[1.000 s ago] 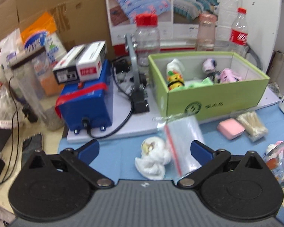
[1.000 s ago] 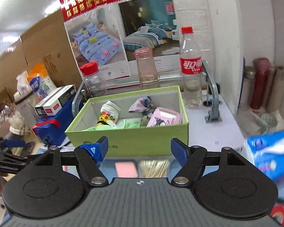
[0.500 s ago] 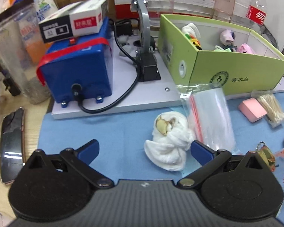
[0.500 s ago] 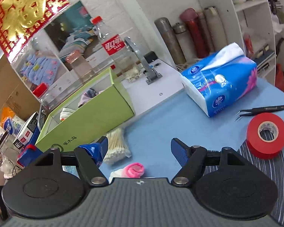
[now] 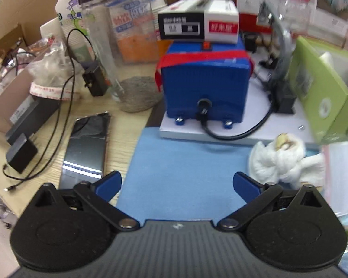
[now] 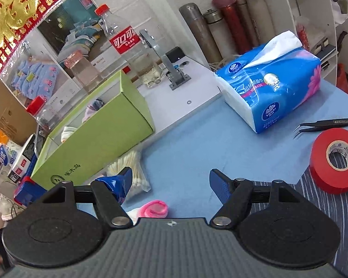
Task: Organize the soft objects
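A green box (image 6: pixel 97 143) holds several small soft items; its corner shows in the left wrist view (image 5: pixel 324 92). A white rolled sock (image 5: pixel 283 159) lies on the blue mat (image 5: pixel 185 166), just right of and beyond my open, empty left gripper (image 5: pixel 177 184). A pink-and-white sock (image 6: pixel 154 209) lies on the mat right below my open, empty right gripper (image 6: pixel 171 180), partly hidden by the gripper body.
A blue machine (image 5: pixel 206 88) with a white carton, a clear jar (image 5: pixel 127 51), a phone (image 5: pixel 85 148) and cables lie left. A tissue pack (image 6: pixel 271 90), red tape roll (image 6: pixel 336 159), tweezers (image 6: pixel 327 125), cotton swabs (image 6: pixel 132 169) and bottles (image 6: pixel 125 44) lie right.
The left gripper has swung left and lower, so the white sock moved from between the fingers to the right. The right gripper moved slightly closer to the mat.
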Tool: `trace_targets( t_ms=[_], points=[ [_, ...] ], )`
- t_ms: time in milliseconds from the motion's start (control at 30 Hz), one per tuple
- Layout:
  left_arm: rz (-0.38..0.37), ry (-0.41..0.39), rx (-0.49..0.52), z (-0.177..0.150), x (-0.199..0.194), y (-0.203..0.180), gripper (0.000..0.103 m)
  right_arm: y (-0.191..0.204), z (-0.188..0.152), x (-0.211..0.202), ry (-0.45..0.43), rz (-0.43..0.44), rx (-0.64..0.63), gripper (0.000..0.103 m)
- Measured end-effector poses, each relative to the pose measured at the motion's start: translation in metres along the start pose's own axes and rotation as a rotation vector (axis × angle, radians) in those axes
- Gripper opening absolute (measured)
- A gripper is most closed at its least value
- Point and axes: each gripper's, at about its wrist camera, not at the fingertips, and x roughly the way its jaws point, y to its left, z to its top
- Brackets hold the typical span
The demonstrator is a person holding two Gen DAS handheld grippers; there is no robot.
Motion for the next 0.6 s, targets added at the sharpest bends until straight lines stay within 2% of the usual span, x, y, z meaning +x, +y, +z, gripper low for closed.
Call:
trace_targets(
  t_ms=[100,167,267,367,467,567,600],
  points=[
    [-0.182,-0.014,-0.028,0.011,-0.015,-0.008,0.102,0.001,0.0,0.004,0.014,-0.007,-0.01,0.06],
    [-0.225,-0.001,-0.048,0.022,-0.012,-0.024,0.102,0.002,0.001,0.006,0.018,-0.008,-0.009,0.06],
    [-0.22,0.043,-0.076,0.034,0.008,-0.048,0.102,0.004,0.001,0.006,0.023,0.011,0.0,0.06],
    [-0.174,0.082,-0.069,0.031,0.025,-0.066,0.102,0.007,-0.001,0.004,0.028,0.02,-0.006,0.06],
    [-0.143,0.123,-0.077,0.021,0.034,-0.059,0.102,0.006,-0.001,0.001,0.024,0.01,-0.014,0.06],
    [-0.153,0.15,-0.086,0.002,0.028,-0.035,0.102,0.002,0.0,-0.001,0.013,-0.002,-0.016,0.06],
    [-0.135,0.155,-0.078,-0.005,0.024,-0.026,0.102,0.0,0.0,-0.001,0.011,-0.004,-0.013,0.06]
  ],
)
